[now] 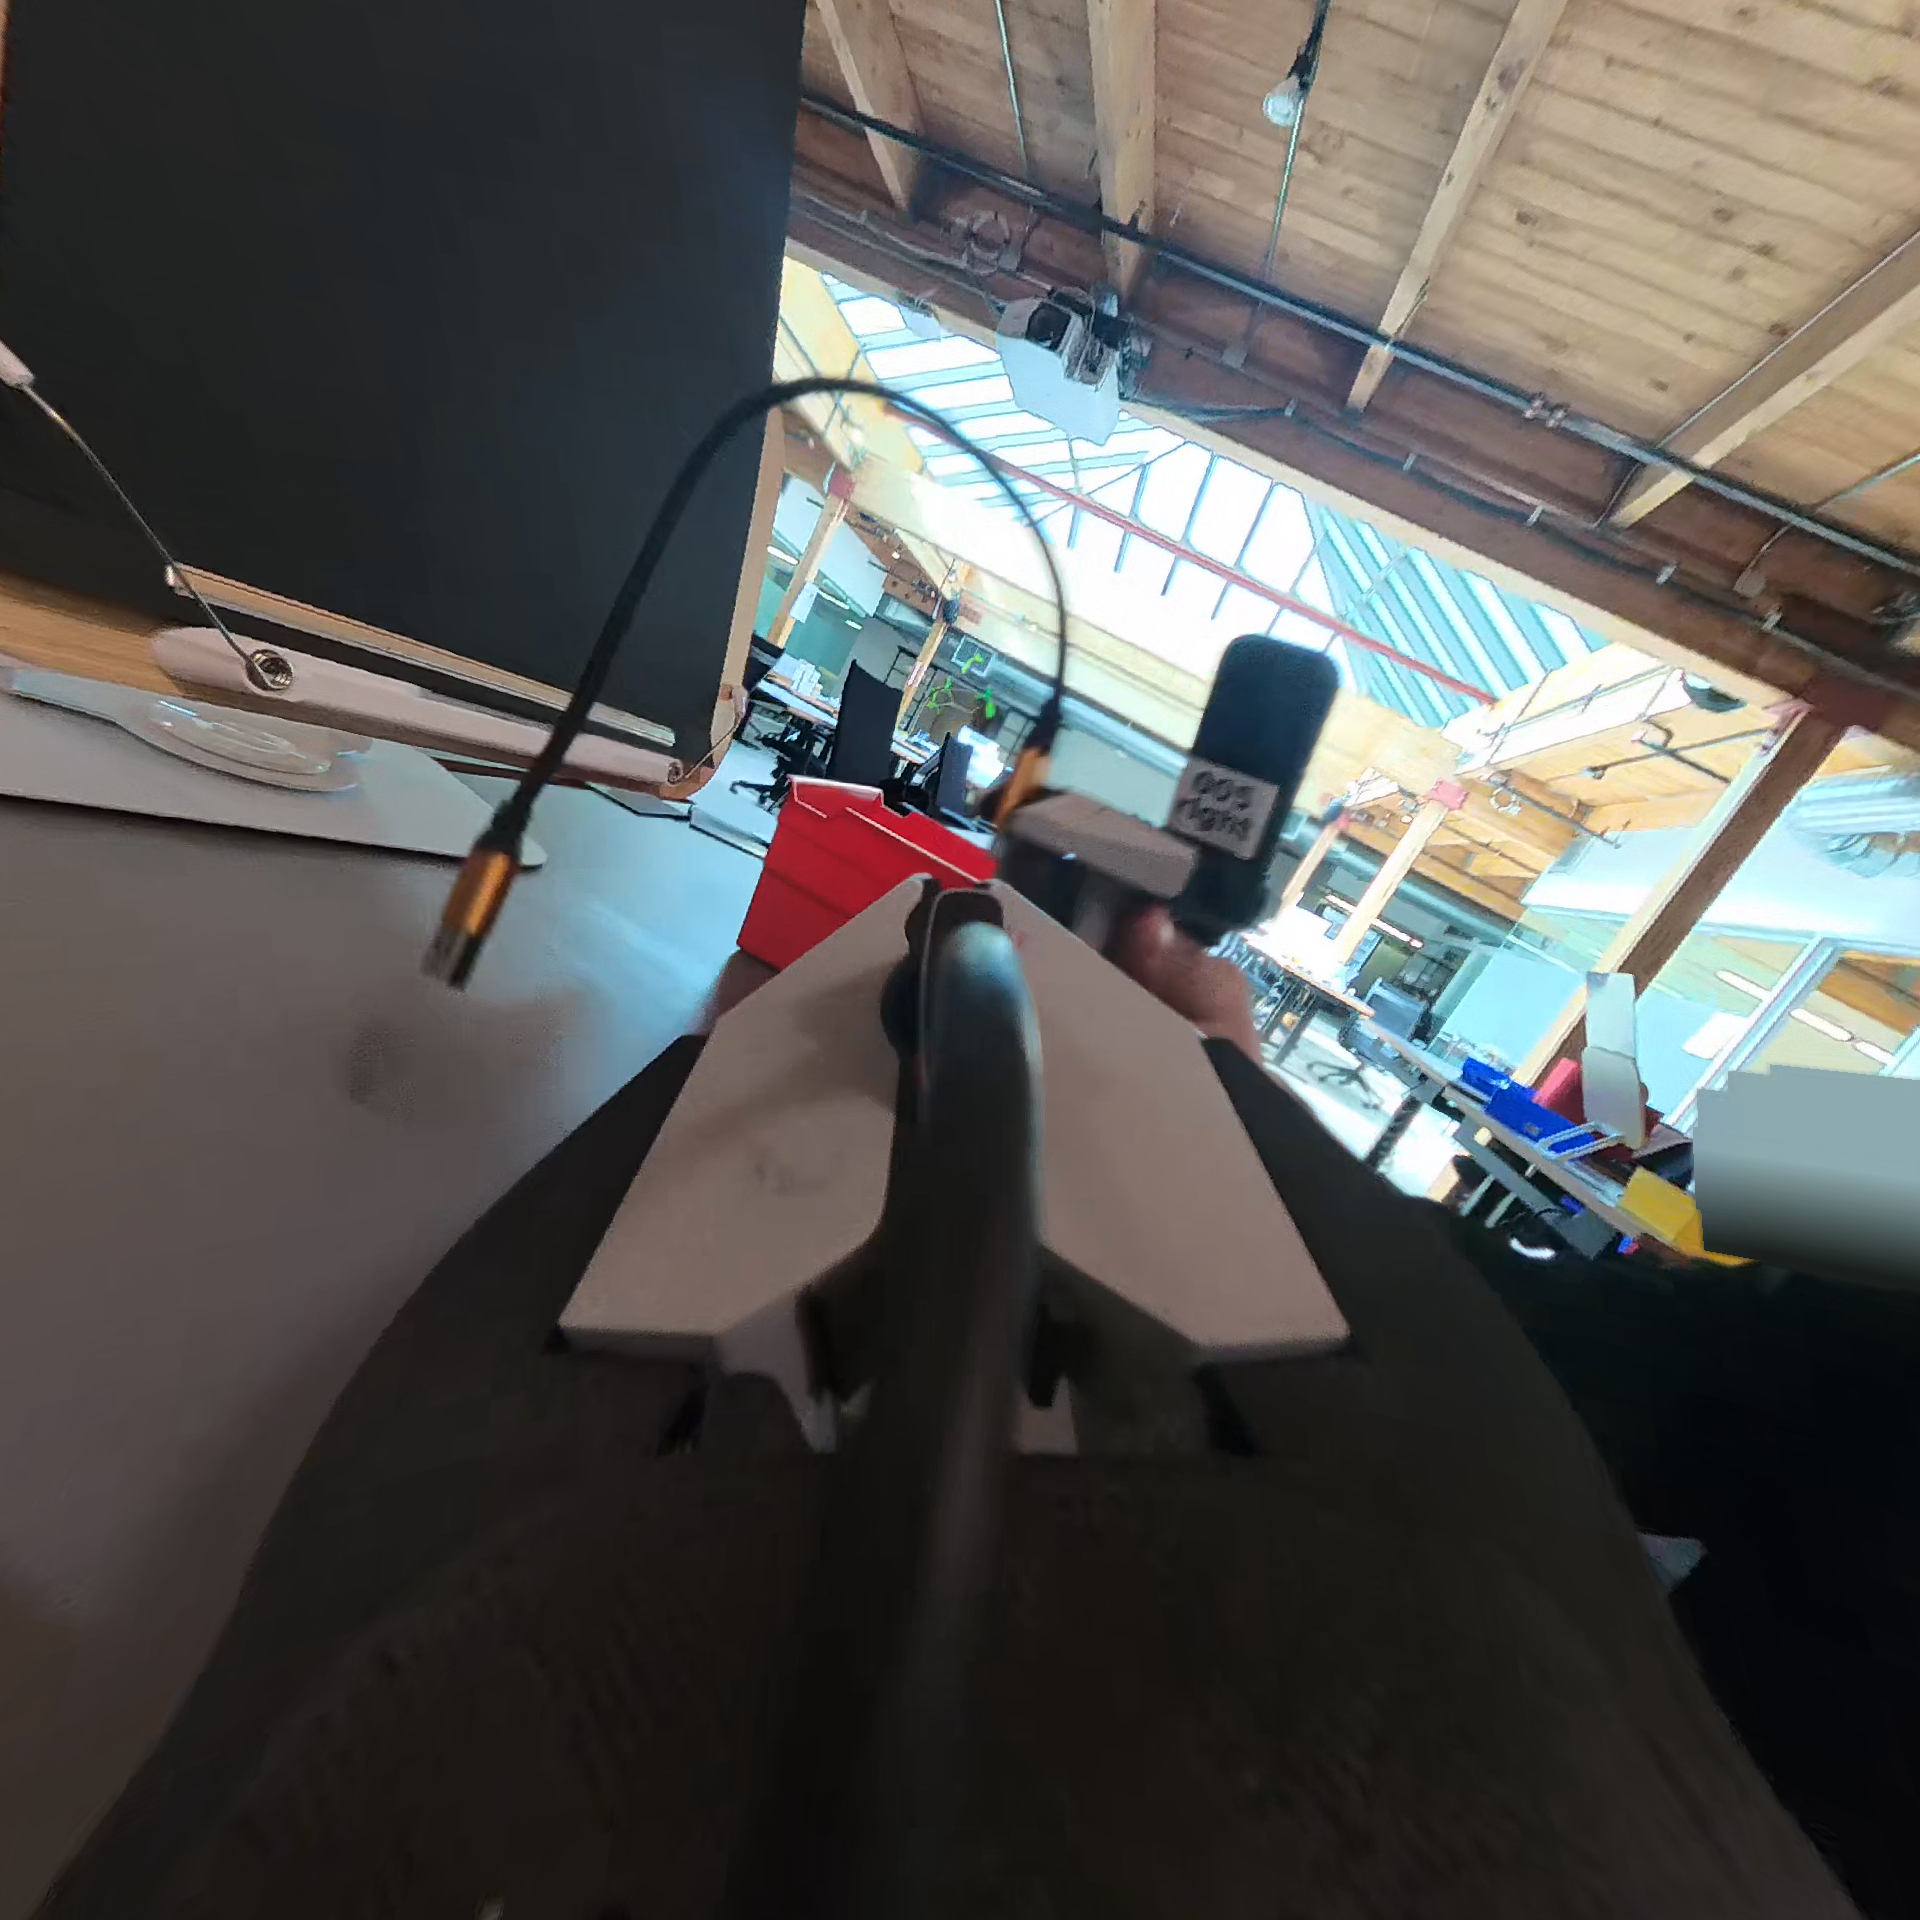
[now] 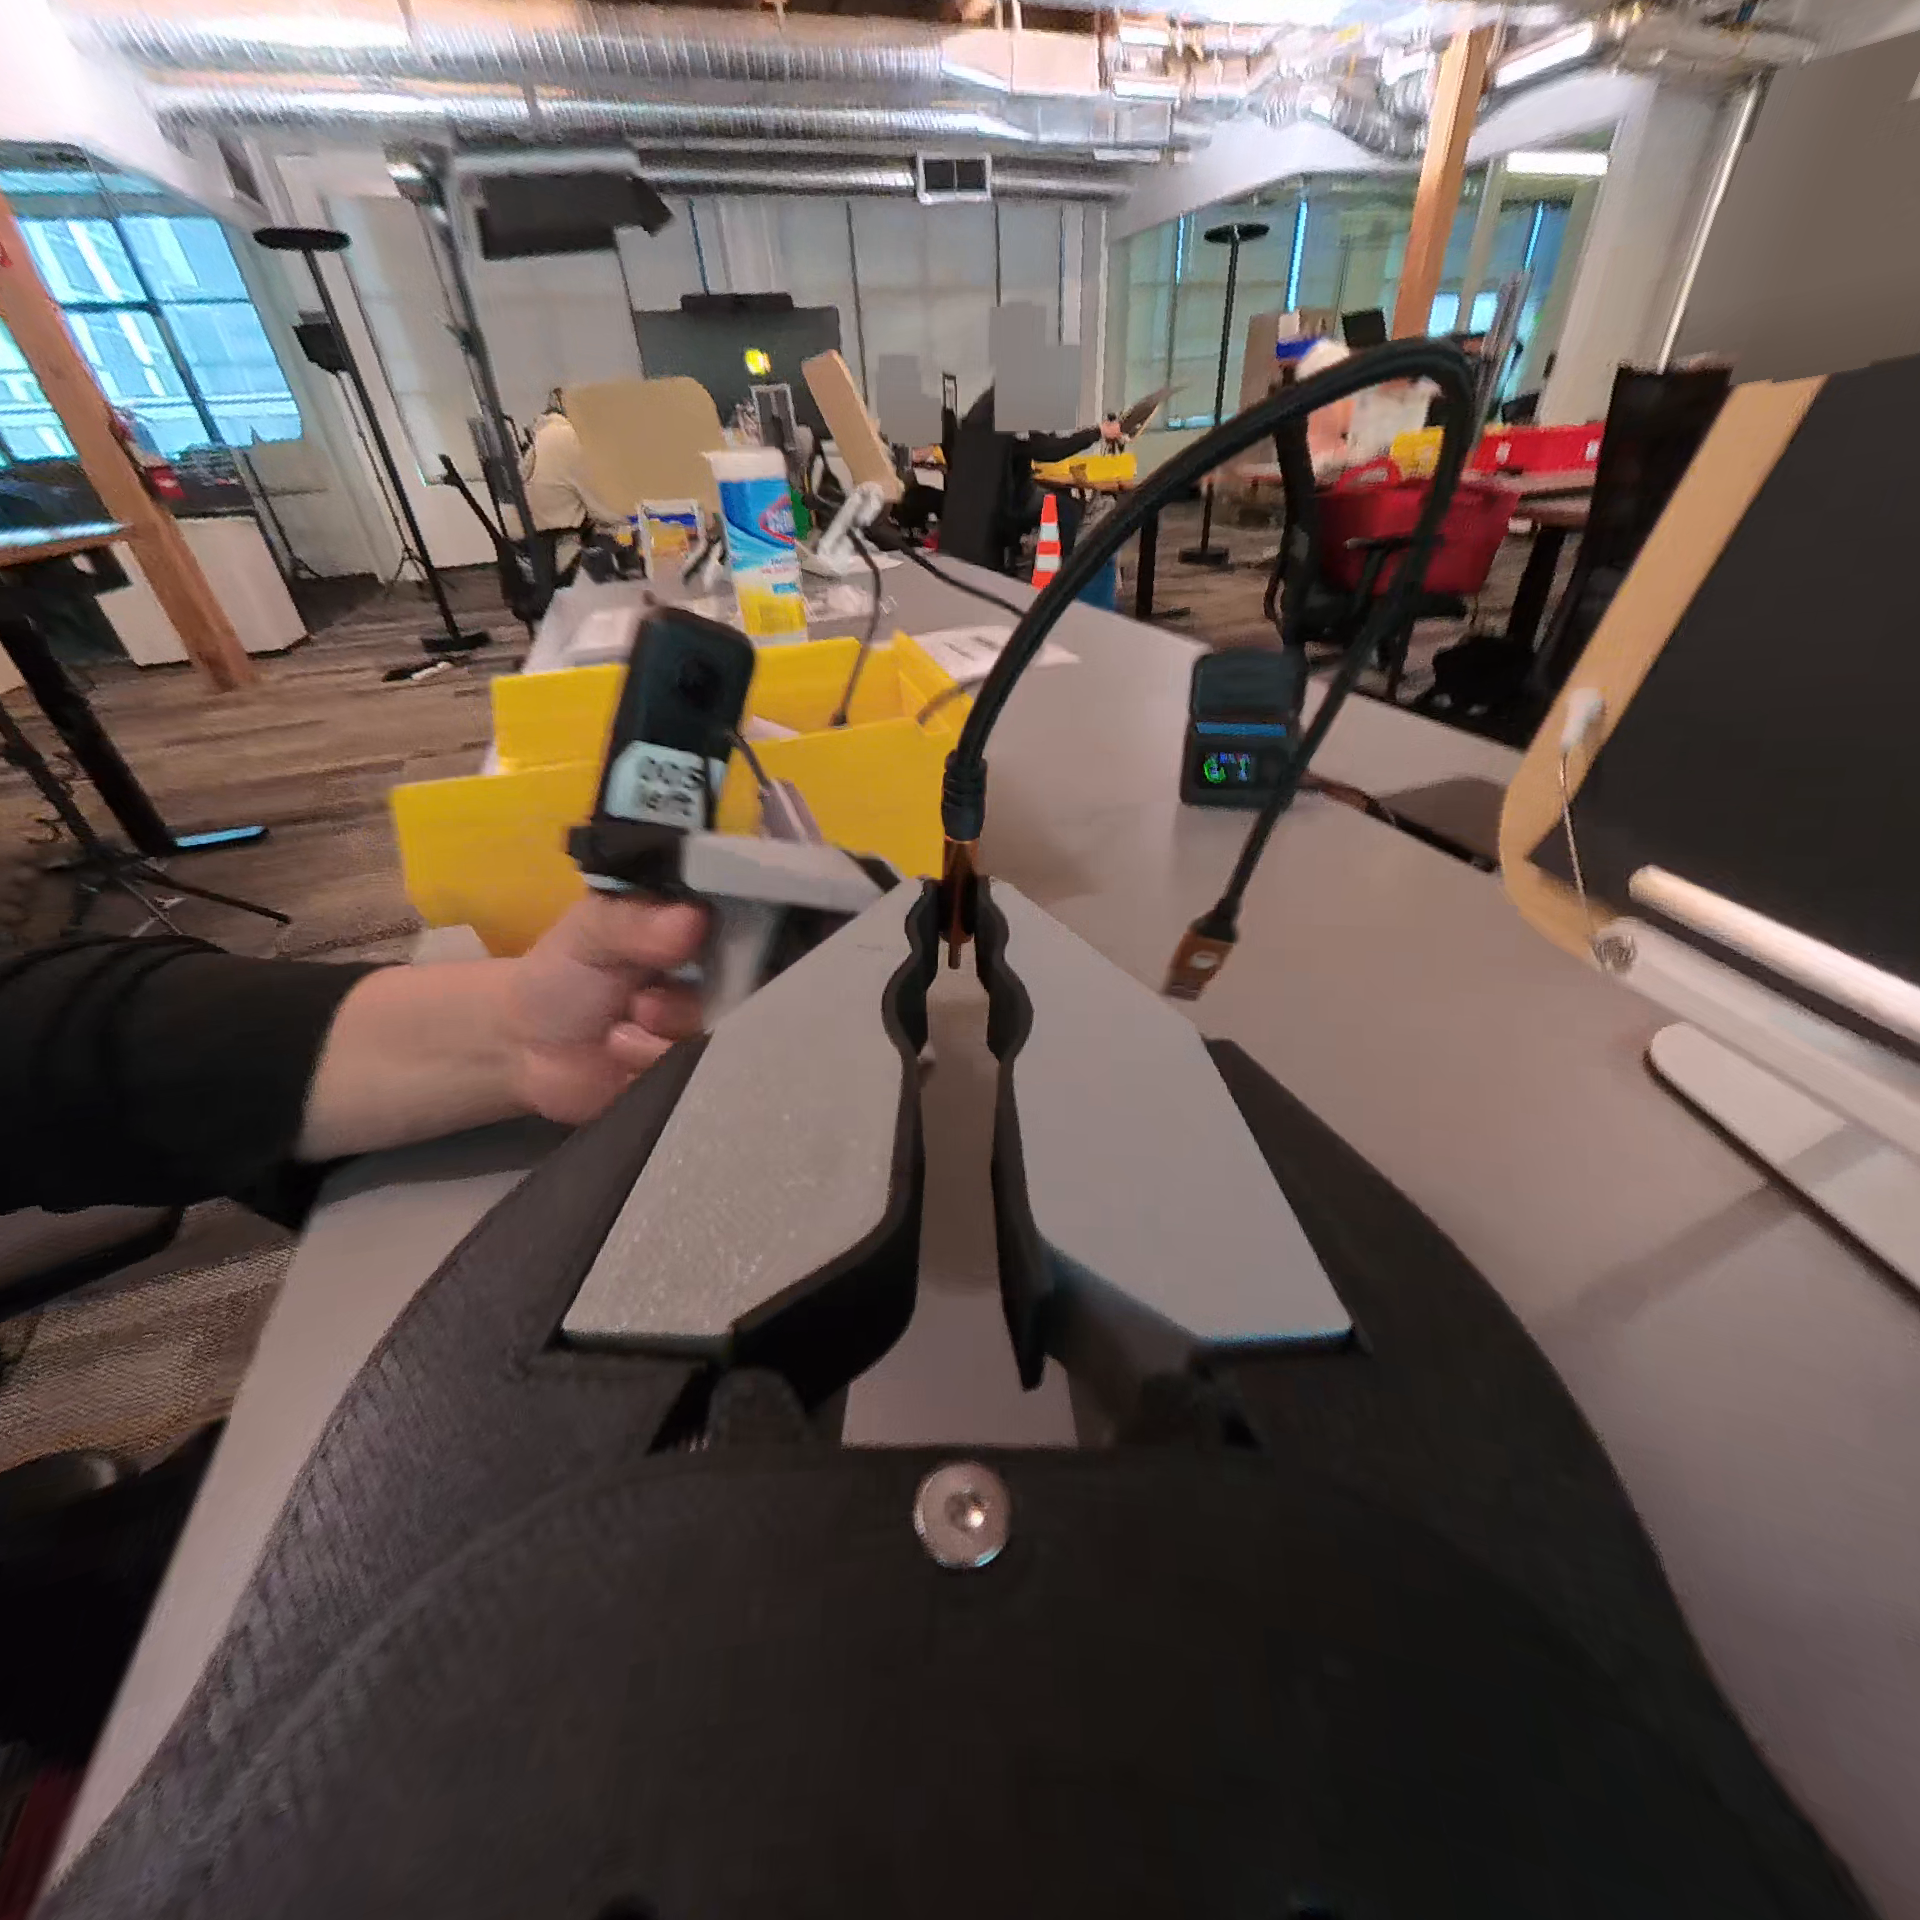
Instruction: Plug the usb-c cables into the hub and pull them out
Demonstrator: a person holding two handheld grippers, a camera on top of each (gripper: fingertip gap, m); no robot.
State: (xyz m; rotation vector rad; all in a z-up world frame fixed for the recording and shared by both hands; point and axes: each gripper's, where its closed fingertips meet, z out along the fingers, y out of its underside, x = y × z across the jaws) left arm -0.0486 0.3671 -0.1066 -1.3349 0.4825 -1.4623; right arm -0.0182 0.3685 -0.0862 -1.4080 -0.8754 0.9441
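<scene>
The right tongs [image 2: 954, 935] pinch 1 gold-sleeved connector [image 2: 958, 883] of a short black braided usb-c cable [image 2: 1101, 540]. It arches upward, and its other gold plug [image 2: 1200, 951] dangles free above the grey bench [image 2: 1403, 1039]. The left tongs [image 1: 961, 920] are pressed together on a dark grey rounded thing [image 1: 971, 1091], blurred beyond telling. Behind stand a yellow plastic bin [image 2: 520, 821] and a small black box with a lit screen [image 2: 1236, 732].

Left wrist view tilted upward from low over the grey table [image 1: 208, 1091], facing the ceiling and the right gripper [image 1: 1023, 800]. Right wrist view looked level along the table's edge. Shared: the looping black cable [image 2: 1195, 499].
</scene>
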